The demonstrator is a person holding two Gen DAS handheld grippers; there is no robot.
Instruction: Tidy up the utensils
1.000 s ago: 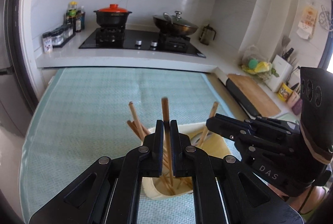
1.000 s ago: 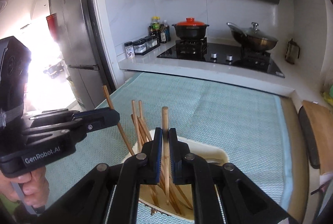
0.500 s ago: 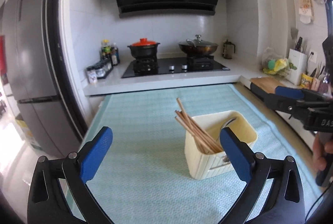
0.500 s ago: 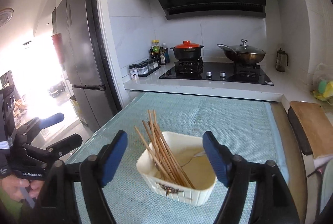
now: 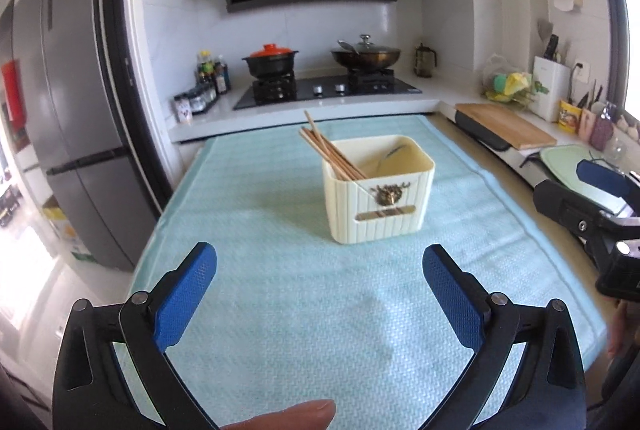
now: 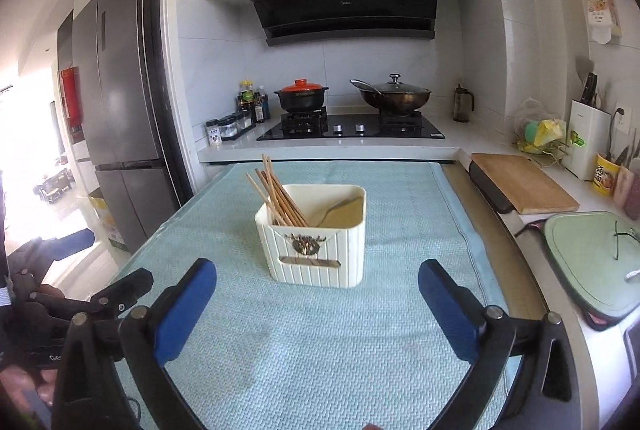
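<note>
The left gripper (image 5: 320, 282) hangs over the near part of the light-green mat (image 5: 280, 310), its blue pads spread wide and holding nothing. The right gripper (image 6: 318, 290) is likewise spread wide and empty. Farther along the mat stands the cream ribbed utensil holder (image 6: 320, 250). A bundle of wooden chopsticks (image 6: 276, 196) leans to the left inside it, with a spoon (image 6: 340, 212) lying in its right part.
</note>
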